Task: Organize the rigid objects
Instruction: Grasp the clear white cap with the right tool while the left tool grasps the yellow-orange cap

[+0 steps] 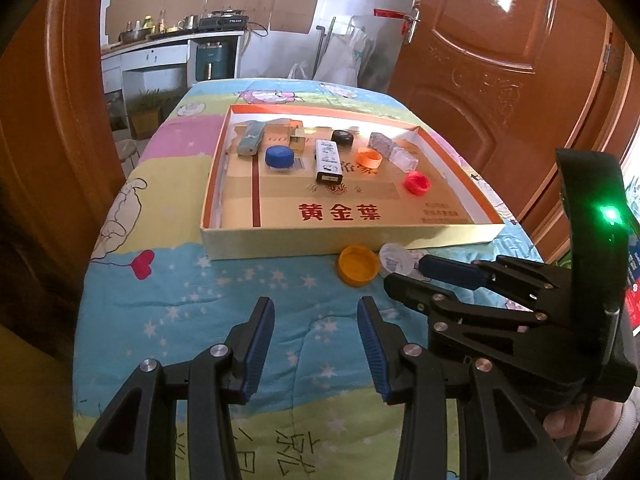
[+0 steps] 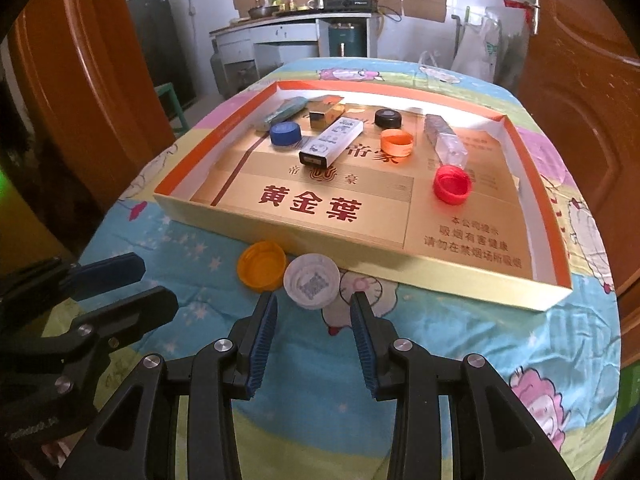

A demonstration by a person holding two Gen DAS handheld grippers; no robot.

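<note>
A shallow cardboard tray (image 1: 280, 240) (image 2: 400, 276) lies on the quilt-covered table. It holds a blue cap (image 1: 279, 157) (image 2: 285, 133), a black cap (image 1: 342, 138) (image 2: 387, 118), an orange cap (image 1: 369, 158) (image 2: 397, 142), a red cap (image 1: 417, 183) (image 2: 452, 184) and small boxes. A yellow cap (image 1: 358, 265) (image 2: 262, 265) and a white cap (image 1: 394, 258) (image 2: 312, 280) lie on the quilt at the tray's near wall. My left gripper (image 1: 316, 308) is open and empty, short of the yellow cap. My right gripper (image 2: 314, 300) (image 1: 404, 274) is open, just short of the white cap.
The quilt (image 1: 200, 292) covers a narrow table with edges near both sides. Wooden doors (image 1: 500, 40) flank the far end. A kitchen counter (image 1: 172, 40) stands beyond. Inside the tray lie a white lighter box (image 1: 329, 160), a gold box (image 2: 326, 110) and a clear plastic box (image 2: 448, 144).
</note>
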